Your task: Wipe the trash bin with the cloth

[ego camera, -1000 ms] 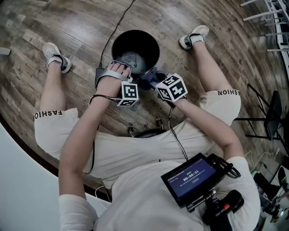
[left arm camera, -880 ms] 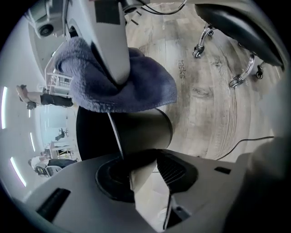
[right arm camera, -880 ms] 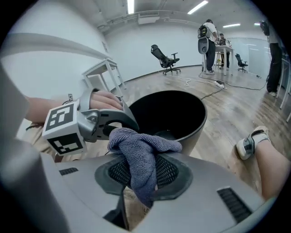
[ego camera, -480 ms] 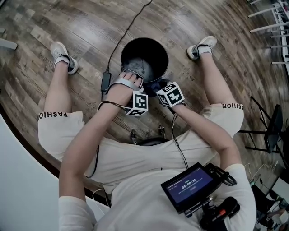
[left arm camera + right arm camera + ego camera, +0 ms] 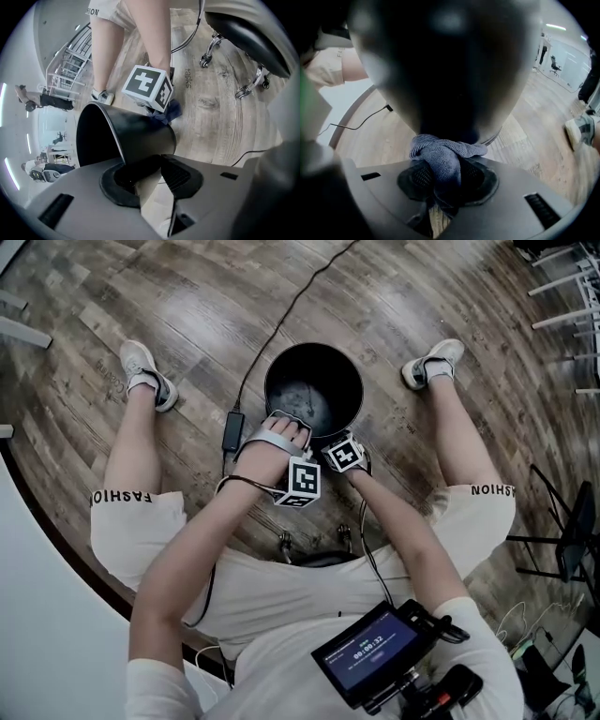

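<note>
right tool [image 5: 443, 177]: clamps cloth [image 5: 440, 152] | cloth: against trash bin [image 5: 450, 79] outer wall

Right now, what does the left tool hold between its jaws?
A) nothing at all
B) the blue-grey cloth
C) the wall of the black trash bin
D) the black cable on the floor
C: the left tool has just been closing its jaws, which clamp the wall of the trash bin at its rim; the cloth is in the right tool.
</note>
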`<act>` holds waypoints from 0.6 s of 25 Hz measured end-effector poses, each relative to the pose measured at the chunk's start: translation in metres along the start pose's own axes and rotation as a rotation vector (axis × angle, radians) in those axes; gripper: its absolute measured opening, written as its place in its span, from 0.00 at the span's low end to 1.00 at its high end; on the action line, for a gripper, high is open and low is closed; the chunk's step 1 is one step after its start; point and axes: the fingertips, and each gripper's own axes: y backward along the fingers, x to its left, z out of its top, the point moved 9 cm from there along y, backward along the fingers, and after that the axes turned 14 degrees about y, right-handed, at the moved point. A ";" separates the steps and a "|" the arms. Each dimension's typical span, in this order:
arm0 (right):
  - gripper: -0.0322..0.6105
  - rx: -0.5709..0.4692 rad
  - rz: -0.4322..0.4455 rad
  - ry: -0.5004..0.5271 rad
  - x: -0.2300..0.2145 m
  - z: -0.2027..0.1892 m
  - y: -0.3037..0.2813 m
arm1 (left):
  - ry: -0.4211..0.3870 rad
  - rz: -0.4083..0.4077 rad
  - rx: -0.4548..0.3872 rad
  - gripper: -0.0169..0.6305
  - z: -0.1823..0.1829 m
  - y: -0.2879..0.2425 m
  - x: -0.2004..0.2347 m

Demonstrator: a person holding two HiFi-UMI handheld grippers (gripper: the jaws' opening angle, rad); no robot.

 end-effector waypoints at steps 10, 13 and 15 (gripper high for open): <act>0.22 -0.010 0.104 -0.018 0.008 0.016 0.085 | 0.030 -0.018 -0.012 0.27 -0.007 0.001 -0.002; 0.22 -0.069 0.099 -0.014 0.017 0.032 0.138 | 0.032 -0.009 0.005 0.27 -0.014 0.002 0.001; 0.22 -0.137 0.091 -0.017 0.023 0.051 0.170 | 0.031 0.008 0.008 0.27 -0.014 0.002 0.002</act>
